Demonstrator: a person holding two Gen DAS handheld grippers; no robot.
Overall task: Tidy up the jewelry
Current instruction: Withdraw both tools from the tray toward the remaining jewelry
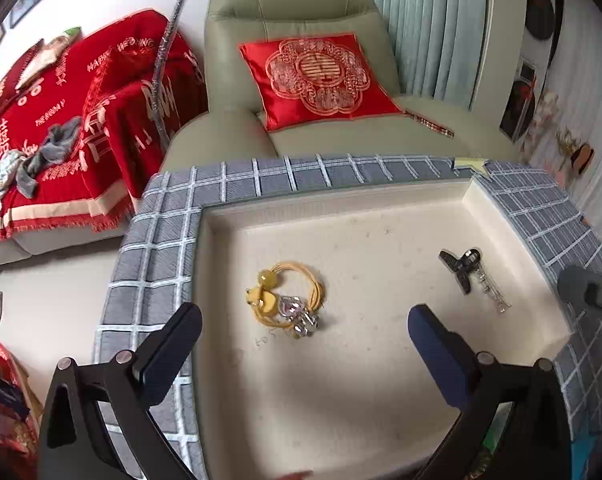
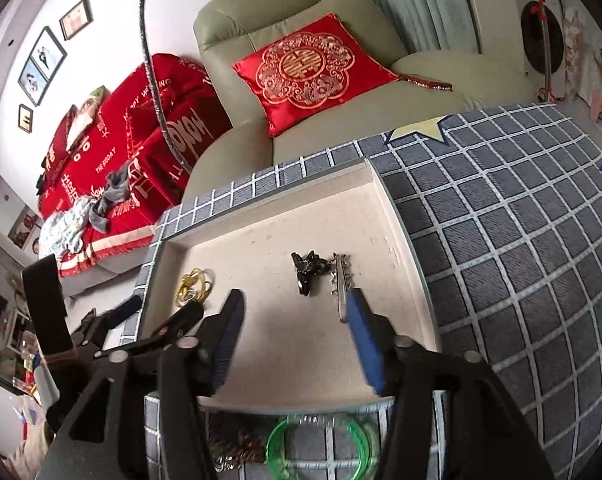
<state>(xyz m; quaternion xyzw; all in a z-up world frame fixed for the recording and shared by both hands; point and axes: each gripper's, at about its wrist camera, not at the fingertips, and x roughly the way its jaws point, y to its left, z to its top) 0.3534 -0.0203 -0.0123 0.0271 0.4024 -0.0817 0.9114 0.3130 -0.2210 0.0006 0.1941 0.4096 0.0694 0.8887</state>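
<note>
The shallow tray (image 1: 381, 200) holds three pieces: one yellow corded bracelet (image 1: 285, 298), one black claw hair clip (image 1: 461, 268) and one silver rhinestone hair clip (image 2: 341, 280). On the checked cloth (image 2: 521, 240) nearer the camera lie two green bangles (image 2: 321, 444).

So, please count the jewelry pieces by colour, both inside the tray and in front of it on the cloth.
Yellow: 1, hair tie bundle in the tray
Black: 1, claw clip in the tray
Silver: 1, toothed clip in the tray
Green: 1, bangle on the checked cloth
Total: 4
</note>
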